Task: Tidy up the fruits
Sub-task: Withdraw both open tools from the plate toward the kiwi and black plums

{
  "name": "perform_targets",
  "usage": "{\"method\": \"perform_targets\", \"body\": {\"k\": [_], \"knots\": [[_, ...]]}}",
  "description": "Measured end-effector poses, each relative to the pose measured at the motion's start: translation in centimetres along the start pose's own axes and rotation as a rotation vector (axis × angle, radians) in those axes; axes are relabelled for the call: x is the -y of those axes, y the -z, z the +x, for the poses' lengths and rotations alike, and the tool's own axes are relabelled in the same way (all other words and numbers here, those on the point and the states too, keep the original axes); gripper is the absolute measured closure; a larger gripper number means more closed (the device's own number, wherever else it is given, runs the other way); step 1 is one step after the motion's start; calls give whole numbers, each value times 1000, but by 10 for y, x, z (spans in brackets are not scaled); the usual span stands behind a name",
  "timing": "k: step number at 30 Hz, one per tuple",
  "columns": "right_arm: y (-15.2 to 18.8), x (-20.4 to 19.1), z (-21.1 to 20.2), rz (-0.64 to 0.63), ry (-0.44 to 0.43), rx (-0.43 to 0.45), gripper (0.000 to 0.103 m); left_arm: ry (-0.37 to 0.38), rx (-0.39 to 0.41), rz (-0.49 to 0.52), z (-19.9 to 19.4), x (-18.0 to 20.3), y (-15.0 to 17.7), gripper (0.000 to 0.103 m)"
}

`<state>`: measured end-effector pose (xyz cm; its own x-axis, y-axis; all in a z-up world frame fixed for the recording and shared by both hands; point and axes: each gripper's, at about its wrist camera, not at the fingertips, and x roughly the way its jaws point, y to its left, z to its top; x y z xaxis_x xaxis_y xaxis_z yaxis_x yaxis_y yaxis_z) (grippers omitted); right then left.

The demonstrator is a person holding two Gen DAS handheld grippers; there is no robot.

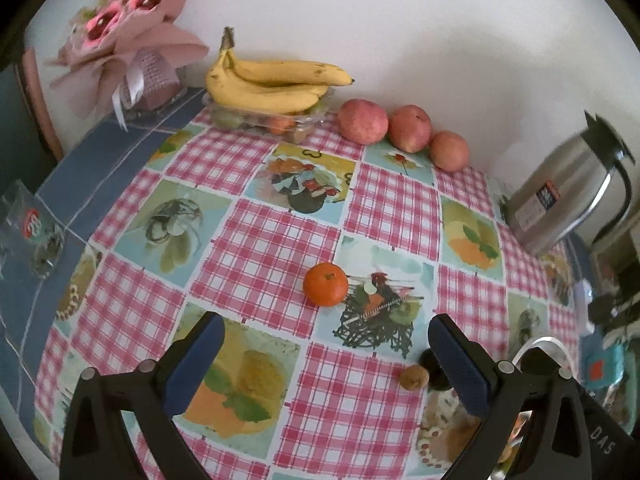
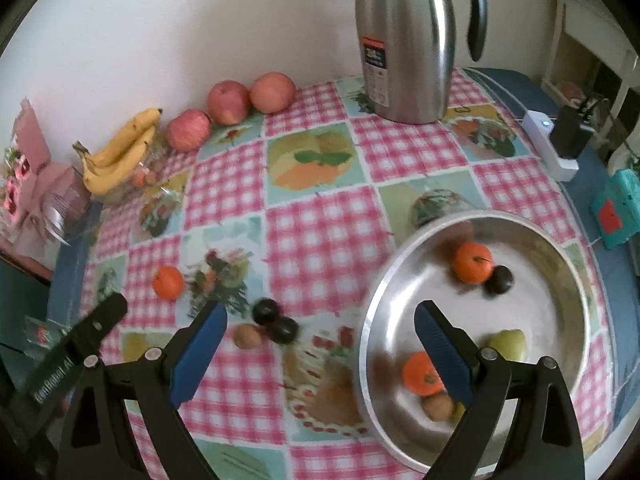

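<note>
A white wall backs the table point(image 1: 256, 240), spread with a pink checked cloth. On its right side sits a steel bowl point(image 2: 568, 280) already holding two oranges, a pear, a dark plum and a brown fruit. Loose on the cloth lie an orange point(image 1: 325, 283), two dark plums point(image 2: 276, 320) and a small brown fruit point(image 2: 246, 336). The left hand-held gripper point(image 1: 326, 360) hangs wide open and empty just short of the orange; the right hand-held gripper point(image 2: 320, 348) is likewise open and empty, beside the bowl's rim. Judged from this, collecting is midway; next, the left should lower around the orange and close.
</note>
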<state>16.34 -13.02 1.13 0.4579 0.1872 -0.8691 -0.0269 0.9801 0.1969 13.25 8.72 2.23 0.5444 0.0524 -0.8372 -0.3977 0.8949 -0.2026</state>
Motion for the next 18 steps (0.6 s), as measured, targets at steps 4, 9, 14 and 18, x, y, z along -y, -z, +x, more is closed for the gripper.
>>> {"method": "perform_targets", "body": {"k": [4,9,14,18], "knots": [[-8,-8,3,4,-11,-2,8,-3,7,-10,0,-4,-8,0],[-15,-12,11,7,-36,-20,8,14,-10,-5,6,-4,-15,0],[-15,-16,20,-14,-56,-44,8,30,-31,4,12,1,-20,0],[-10,-15,31,-23,-47,-80,8,1,-47,22,17,6,-16,0]]}}
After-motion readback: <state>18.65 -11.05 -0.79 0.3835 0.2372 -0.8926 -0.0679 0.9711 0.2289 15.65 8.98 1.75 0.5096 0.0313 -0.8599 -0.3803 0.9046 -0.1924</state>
